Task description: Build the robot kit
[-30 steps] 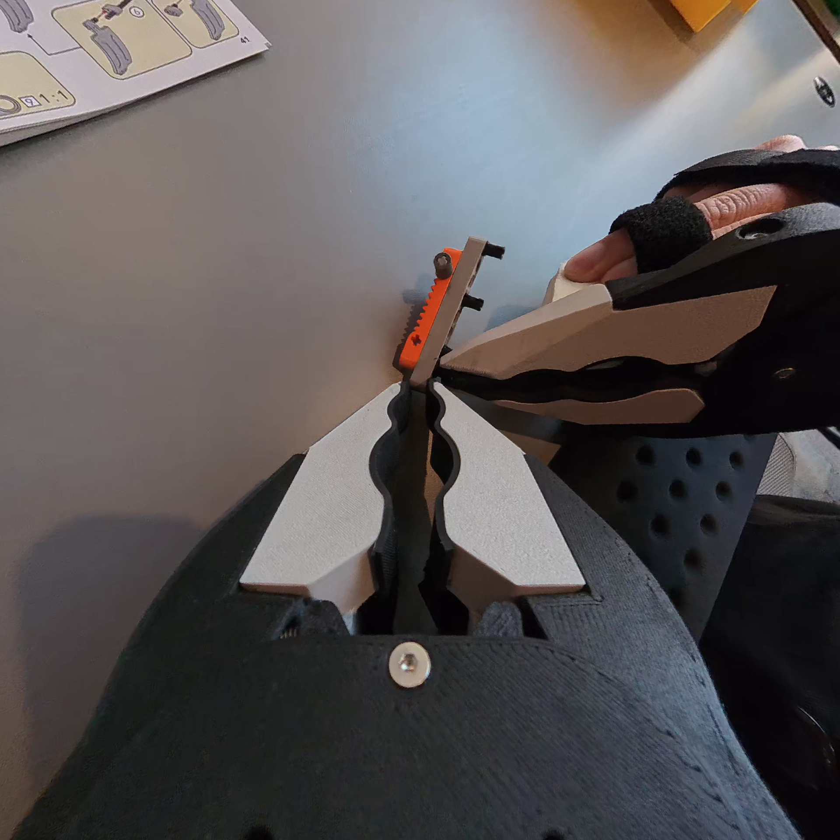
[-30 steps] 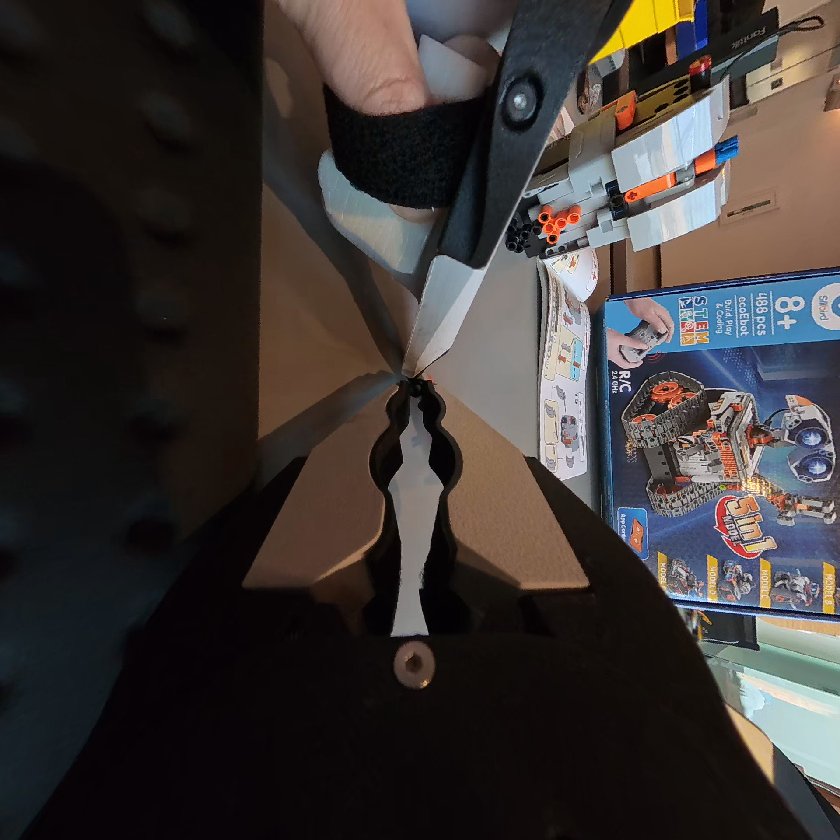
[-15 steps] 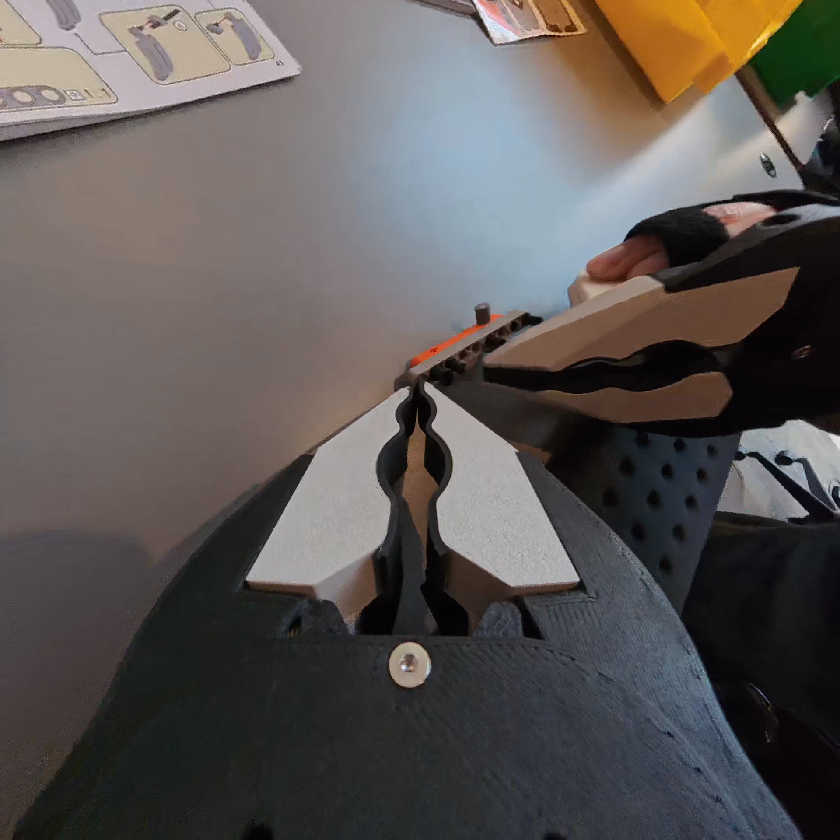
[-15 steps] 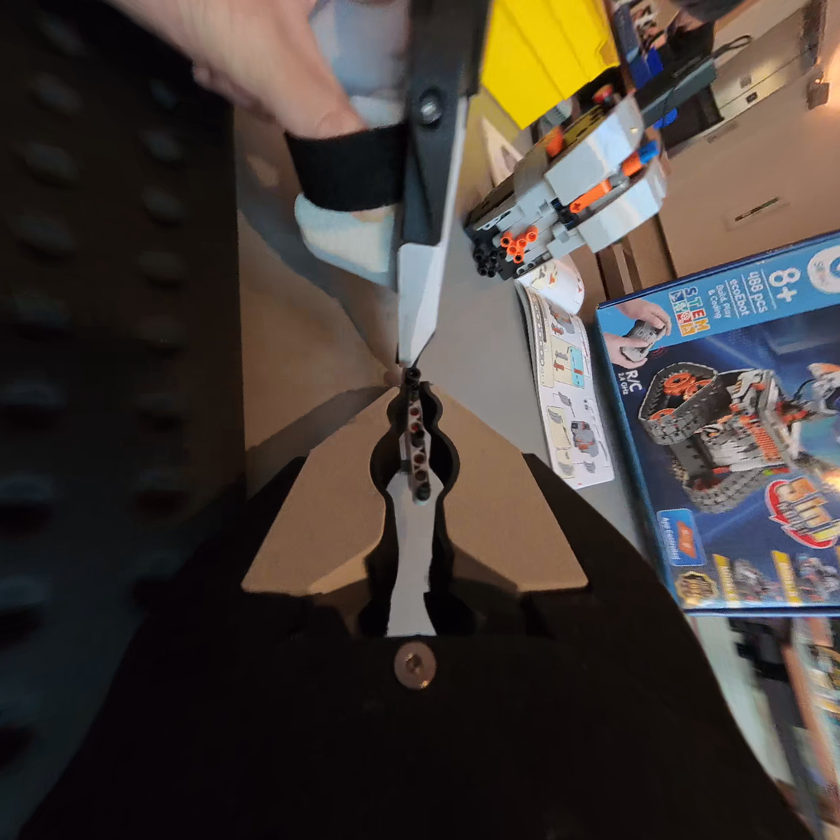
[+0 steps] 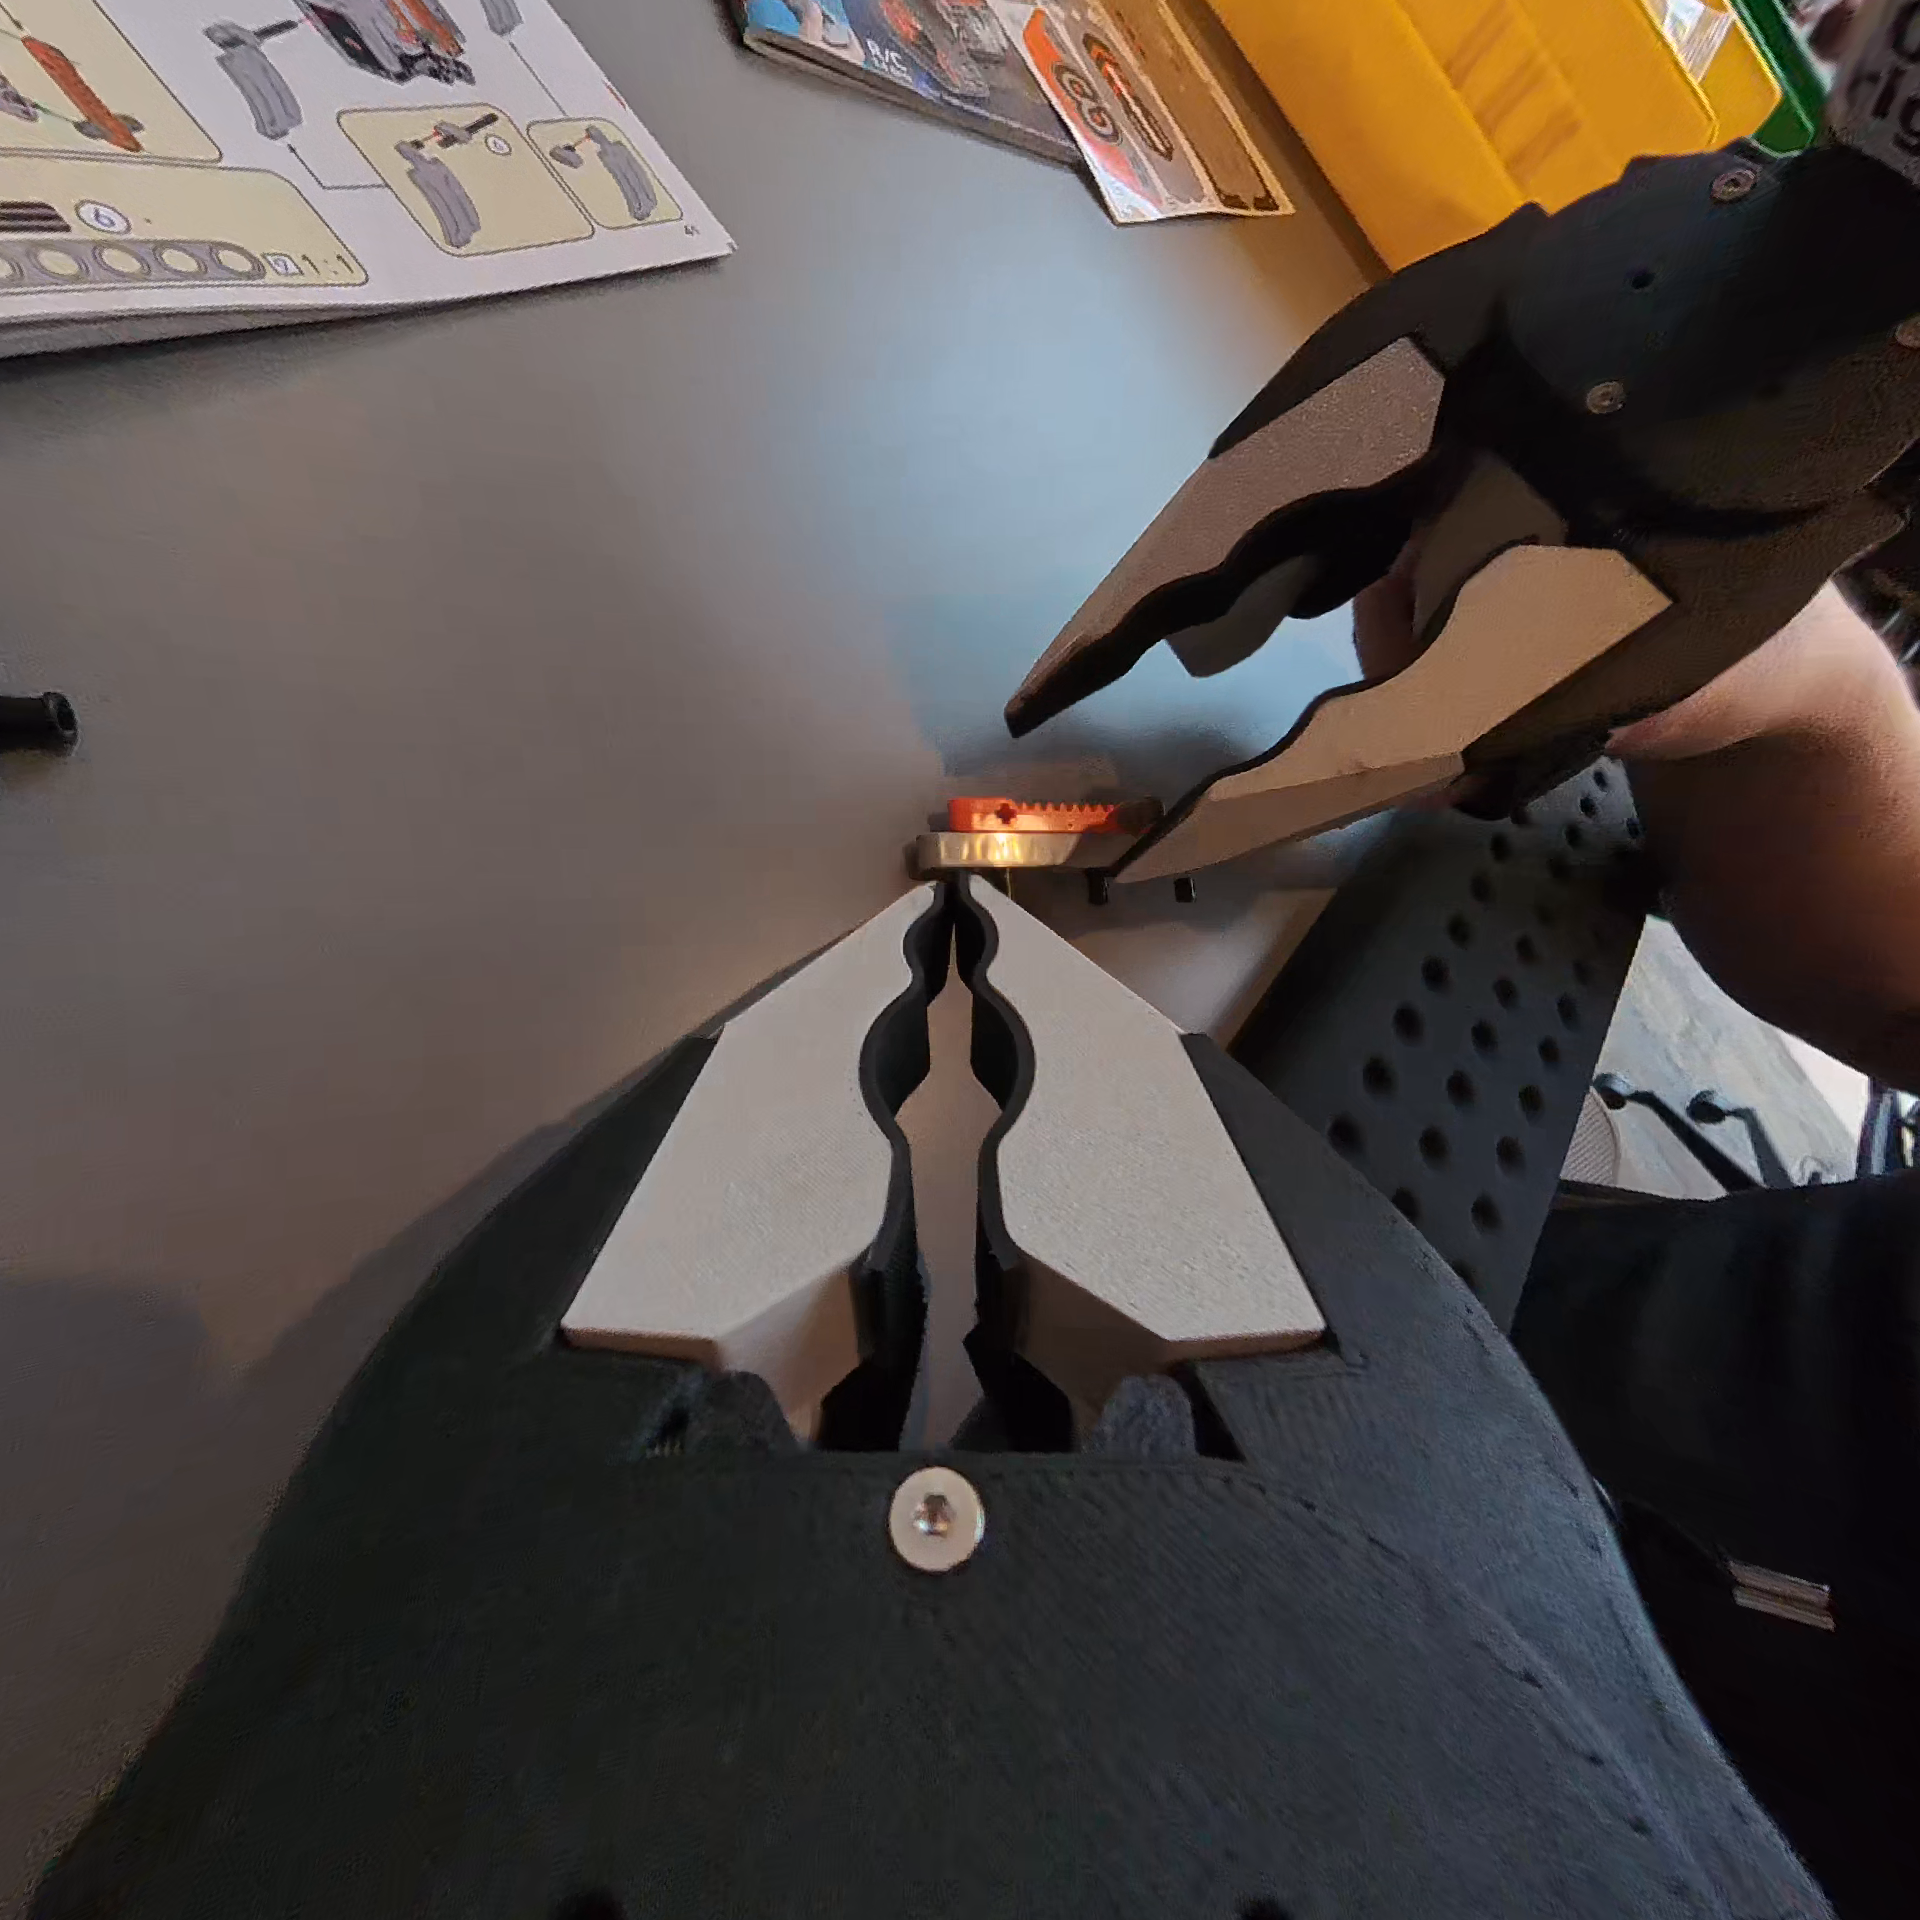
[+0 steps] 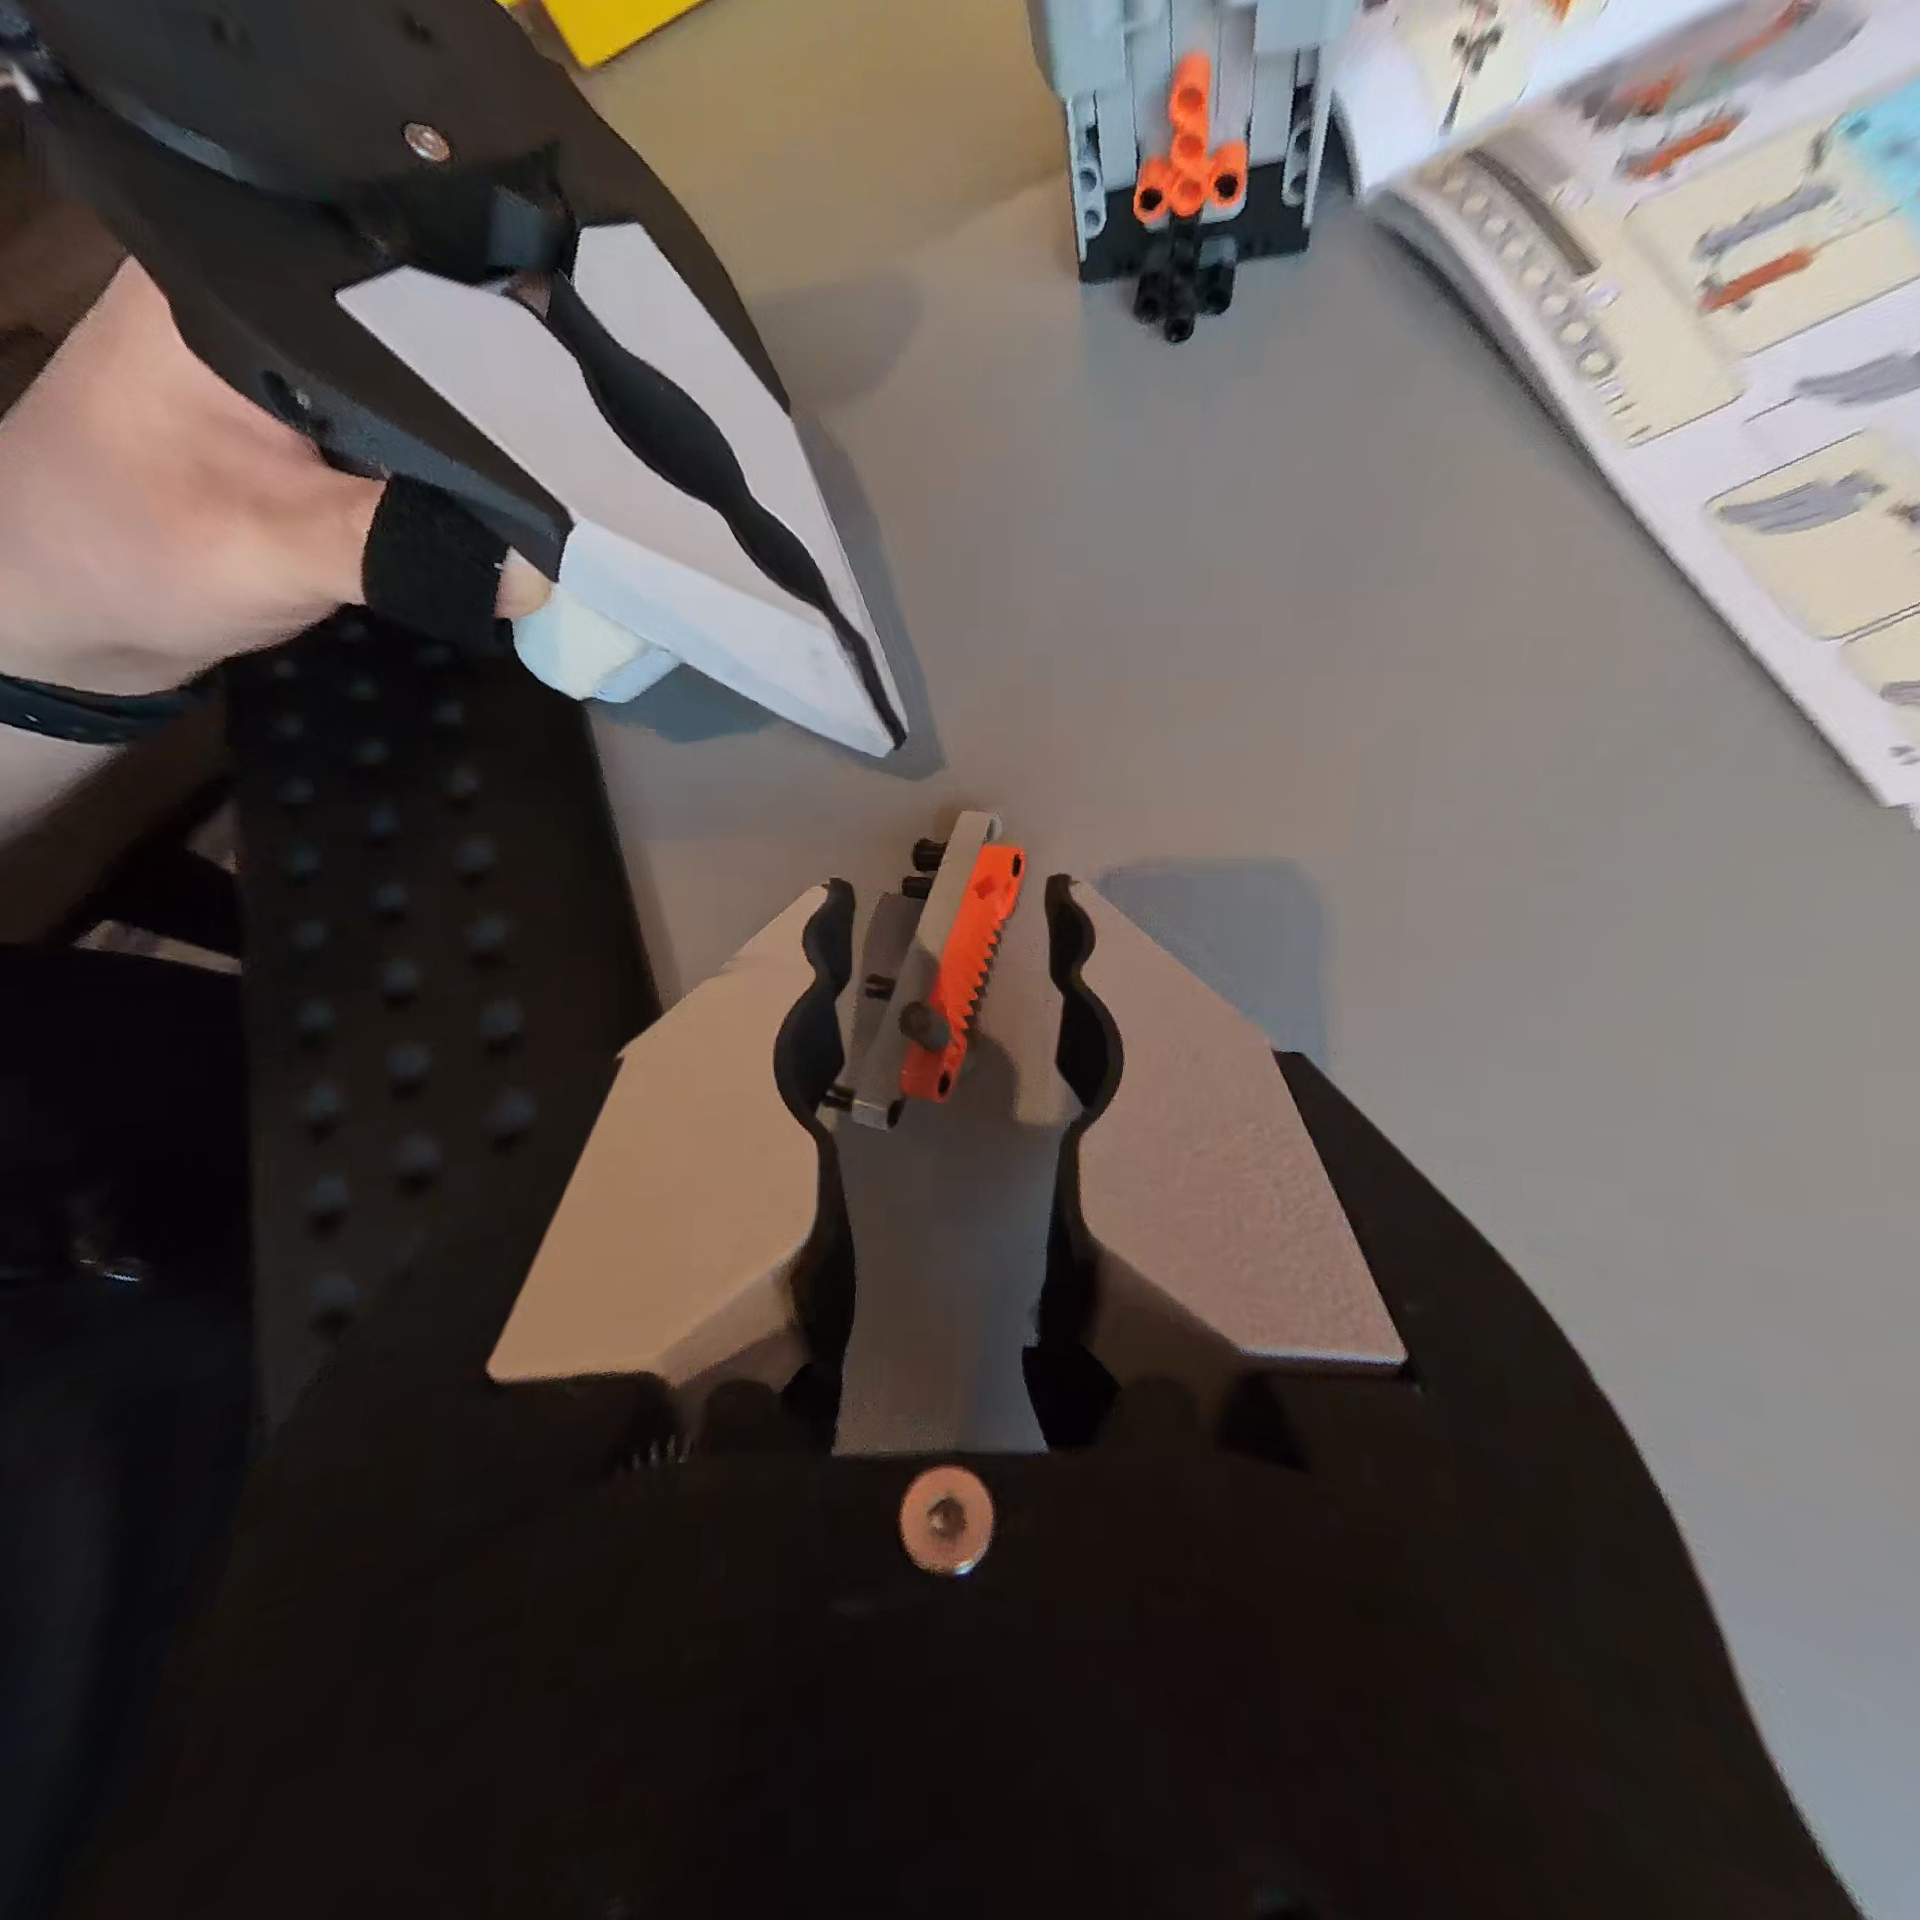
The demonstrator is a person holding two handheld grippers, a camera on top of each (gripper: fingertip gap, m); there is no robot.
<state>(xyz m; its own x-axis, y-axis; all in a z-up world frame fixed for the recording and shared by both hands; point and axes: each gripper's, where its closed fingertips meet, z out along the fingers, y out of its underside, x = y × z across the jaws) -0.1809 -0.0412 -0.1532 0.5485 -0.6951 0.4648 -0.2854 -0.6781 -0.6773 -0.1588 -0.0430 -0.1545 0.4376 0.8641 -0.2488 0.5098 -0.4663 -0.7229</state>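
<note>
A small assembly, a grey beam (image 6: 961, 904) with an orange toothed rack (image 6: 971, 987) and black pins, lies on the grey table (image 6: 1403, 727). My right gripper (image 6: 945, 894) is open around it, and the beam rests against its left finger. In the left wrist view the assembly (image 5: 1003, 831) lies just beyond my left gripper (image 5: 951, 896), which is shut and empty. There the right gripper (image 5: 1075, 795) comes in from the right, its lower finger against the beam. In the right wrist view the left gripper (image 6: 888, 732) points at the assembly, a short gap away.
An open instruction booklet (image 5: 312, 156) lies at the far left and shows blurred in the right wrist view (image 6: 1662, 364). A grey block model with orange pins (image 6: 1184, 135) stands farther back. A yellow bin (image 5: 1507, 104), a flat leaflet (image 5: 1143, 114) and a loose black pin (image 5: 36, 720) are nearby. A perforated black surface (image 5: 1455, 1039) is beside the table edge. Less than 4 cm separates the two grippers' tips. The loose black pin (image 5: 36, 720) is about 12 cm from my left fingertips. Look for it in the right wrist view (image 6: 1176, 318) too.
Both grippers held the assembly upright above the table, then tilted it flat. Now it lies on the table, the right gripper has opened and the left gripper's tip has drawn off it.
</note>
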